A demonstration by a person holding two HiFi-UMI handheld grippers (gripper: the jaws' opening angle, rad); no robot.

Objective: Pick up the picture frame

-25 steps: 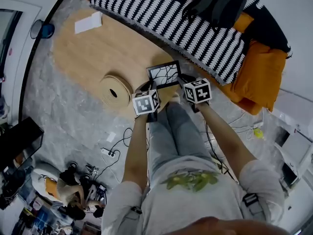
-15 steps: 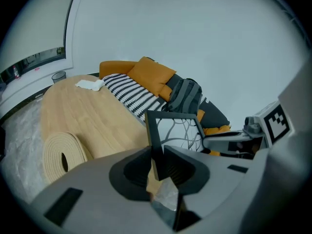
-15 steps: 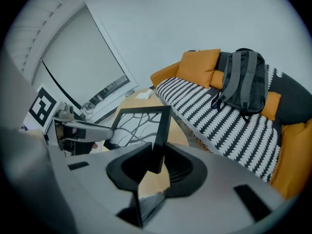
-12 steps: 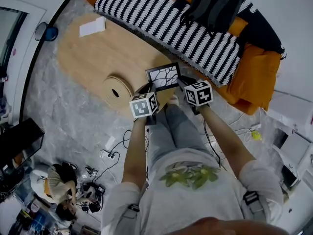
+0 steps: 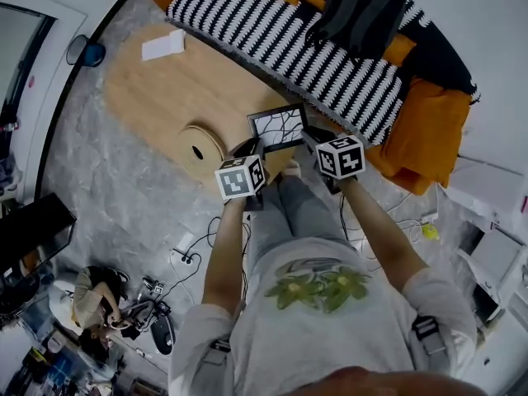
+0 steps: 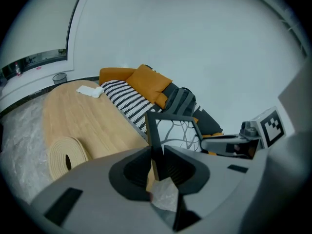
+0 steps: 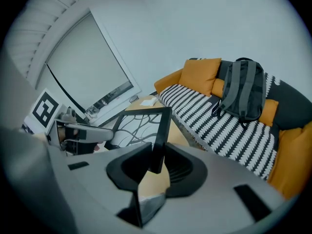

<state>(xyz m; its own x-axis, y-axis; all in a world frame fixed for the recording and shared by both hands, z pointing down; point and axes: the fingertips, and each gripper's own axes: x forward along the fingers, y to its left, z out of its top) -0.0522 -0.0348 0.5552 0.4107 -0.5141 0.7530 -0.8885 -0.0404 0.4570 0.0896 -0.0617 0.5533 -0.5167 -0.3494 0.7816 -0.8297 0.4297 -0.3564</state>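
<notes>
The black-edged rectangular picture frame [image 5: 279, 127], which holds a white print of dark branching lines, is off the light wooden oval tabletop [image 5: 157, 89] and held in the air between the two hands, above the tabletop's near end and in front of the person's knees. The left gripper [image 5: 251, 147] has its fingers [image 6: 138, 168] closed on the frame's left upright. Its own view shows the black edge wedged tight between the pads, with no gap on either side. The right gripper [image 5: 310, 136] does the same on the opposite upright, its fingers [image 7: 183, 168] pressed against the thin dark edge. Compared with the head views of a second ago, the frame and both marker cubes have come up together, a little nearer the camera, and neither grip has shifted along the edges. Both gripper views now set the frame against the wall and the orange sofa [image 5: 429, 130] with its black-and-white zigzag throw [image 5: 280, 40] and grey backpack [image 5: 363, 7], not against wood. That suggests the lift is well under way, if not done, so the pick-up looks essentially achieved. What remains is probably to keep both hands level with each other, because the frame hangs only by two narrow edge grips and uneven pull could twist it loose. The pale coiled ring [image 5: 196, 151] and the white folded sheet [image 5: 163, 45] lie untouched on the tabletop, well clear of the frame.
</notes>
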